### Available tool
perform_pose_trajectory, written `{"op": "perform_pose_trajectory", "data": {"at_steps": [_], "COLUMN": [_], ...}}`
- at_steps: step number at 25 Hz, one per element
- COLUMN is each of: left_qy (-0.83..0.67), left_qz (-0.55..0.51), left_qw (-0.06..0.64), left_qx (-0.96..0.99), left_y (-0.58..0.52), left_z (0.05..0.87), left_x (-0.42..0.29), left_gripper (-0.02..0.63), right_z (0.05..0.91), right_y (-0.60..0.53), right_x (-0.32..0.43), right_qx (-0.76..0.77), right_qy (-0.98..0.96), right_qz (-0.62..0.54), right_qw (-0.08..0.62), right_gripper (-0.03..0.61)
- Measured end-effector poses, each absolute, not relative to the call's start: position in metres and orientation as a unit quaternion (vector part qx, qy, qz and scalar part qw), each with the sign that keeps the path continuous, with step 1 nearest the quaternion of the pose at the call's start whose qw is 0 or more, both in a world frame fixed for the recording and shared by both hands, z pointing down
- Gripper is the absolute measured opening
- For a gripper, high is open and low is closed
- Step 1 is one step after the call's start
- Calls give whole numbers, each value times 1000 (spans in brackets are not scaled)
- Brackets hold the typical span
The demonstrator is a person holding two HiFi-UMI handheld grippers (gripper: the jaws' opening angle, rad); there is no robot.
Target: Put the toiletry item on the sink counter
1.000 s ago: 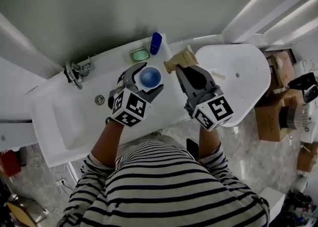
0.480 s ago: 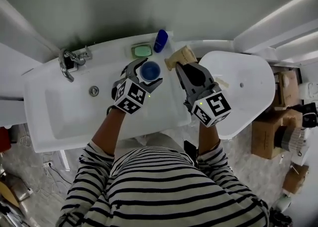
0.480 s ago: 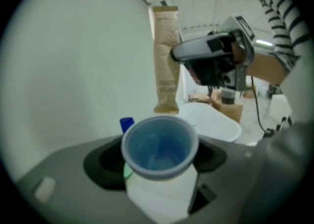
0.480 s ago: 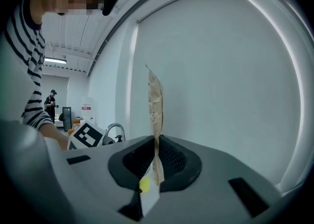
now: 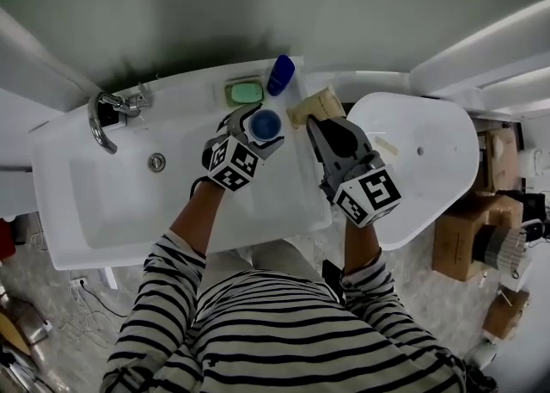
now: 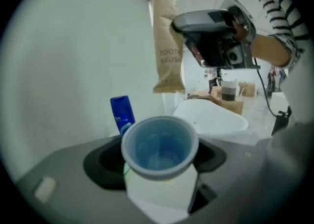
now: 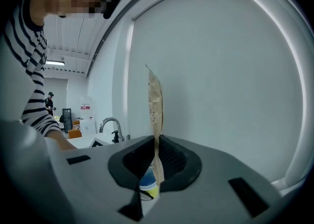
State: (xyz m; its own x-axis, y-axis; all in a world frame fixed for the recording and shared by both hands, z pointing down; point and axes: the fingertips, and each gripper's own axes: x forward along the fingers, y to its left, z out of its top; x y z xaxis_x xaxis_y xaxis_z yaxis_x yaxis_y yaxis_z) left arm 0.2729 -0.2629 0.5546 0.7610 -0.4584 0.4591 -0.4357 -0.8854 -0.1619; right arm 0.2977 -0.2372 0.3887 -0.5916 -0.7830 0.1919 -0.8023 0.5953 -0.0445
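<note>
White sink counter (image 5: pixel 284 202) against a pale grey wall (image 5: pixel 258 4), with the basin (image 5: pixel 112 202) filling its 9 o'clock half, a curved tap (image 5: pixel 103 116) at the basin's 12 o'clock rim and a drain (image 5: pixel 156 162) just below. At the counter's back edge, green soap (image 5: pixel 245 92), and just beside it at 3 o'clock a blue bottle (image 5: pixel 281 74). Off the counter's 3 o'clock end, a white oval fixture (image 5: pixel 421 159). Beyond that, cardboard boxes (image 5: pixel 460 228) on a grey tiled floor (image 5: pixel 60 297). Left gripper (image 5: pixel 259 126) at 5 o'clock of the soap, fingers spread wide and clamped on the sides of a blue cup (image 6: pixel 159 144), mouth up. Right gripper (image 5: pixel 325 127) at 3 o'clock of the cup, fingers almost together, pinching the lower end of a brown paper packet (image 7: pixel 155 105) that stands up edge-on in the right gripper view. From the left gripper view, the packet's flat face, with toothbrush lettering. From above, the packet at 12 o'clock of the right gripper, over the counter's right end, near the bottle. Whether the cup or the packet touches the counter cannot be told. Striped sleeves (image 5: pixel 284 331) at 6 o'clock.
</note>
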Motion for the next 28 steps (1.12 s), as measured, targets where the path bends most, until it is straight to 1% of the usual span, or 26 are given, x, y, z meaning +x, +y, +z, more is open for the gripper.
{"op": "perform_pose_trajectory", "data": {"at_steps": [12,28], "left_qy": [227,212], "left_qz": [-264,-273], "left_qw": [8,11], "left_qx": [-937,-938], "left_y": [-272,-276], "left_z": [600,617], "left_x": [283,282], "left_gripper": [380,380], "right_z": [408,413], "right_y": [-238,-236], "right_x": [305,304], "right_qx": [451,451], "right_qy": [-886,-884], "right_qz": [76,86], "right_qw": [82,87], "right_gripper": [28,28]}}
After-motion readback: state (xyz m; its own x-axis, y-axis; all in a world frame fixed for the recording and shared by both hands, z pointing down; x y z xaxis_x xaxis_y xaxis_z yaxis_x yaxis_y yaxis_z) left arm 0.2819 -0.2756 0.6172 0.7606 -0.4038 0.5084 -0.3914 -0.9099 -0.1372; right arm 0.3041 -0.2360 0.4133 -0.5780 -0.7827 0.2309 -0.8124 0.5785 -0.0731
